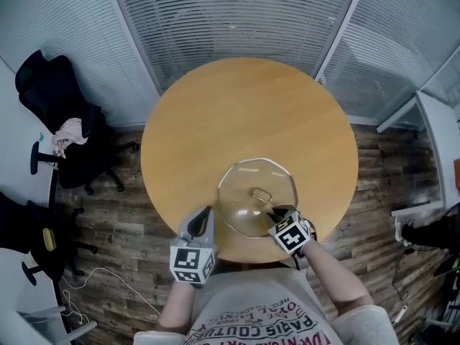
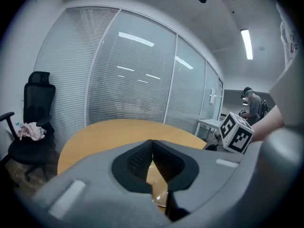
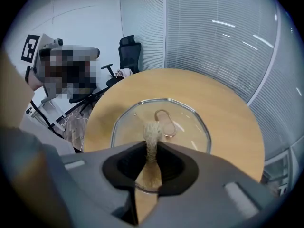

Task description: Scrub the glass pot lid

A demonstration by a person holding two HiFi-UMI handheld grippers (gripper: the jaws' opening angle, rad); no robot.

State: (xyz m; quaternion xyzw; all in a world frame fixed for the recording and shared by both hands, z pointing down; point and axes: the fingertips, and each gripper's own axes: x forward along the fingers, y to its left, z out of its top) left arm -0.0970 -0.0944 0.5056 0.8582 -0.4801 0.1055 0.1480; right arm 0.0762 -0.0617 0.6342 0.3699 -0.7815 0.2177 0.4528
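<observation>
– Since the scrubbing turns on where the lid sits, which way does it lie from your two grippers?

– I read it thus. Glass pot lid (image 1: 241, 210): flat, handle side up, on the round wooden table (image 1: 215, 121), close to the edge nearest me, with its metal loop handle (image 1: 262, 194) at the centre. Right gripper (image 1: 276, 214): over the lid's near-right part, jaws pointing forward and leftward toward the handle. Left gripper (image 1: 208, 213): just beside the lid's left rim, outside the glass. I cannot tell whether it touches the rim.

– And what does each hold?

– Right: jaws clamped on a beige fibrous scrubber (image 3: 152, 133). Its free end sticks out ahead of the tips and, in the right gripper view, lies over the glass just short of the handle. Whether the fibres press on the glass I cannot say. Left: jaws closed together with nothing between them.

– Which is nearer the work, then?

– The right, by my judgement. It stands above the lid with the scrubber's length pointing along the jaws at the centre, so strokes would run between handle and rim. The lid is nearly round, so no long axis governs the stroke. The left is placed to steady the rim from its side, which a loose lid on smooth wood will probably need.
</observation>
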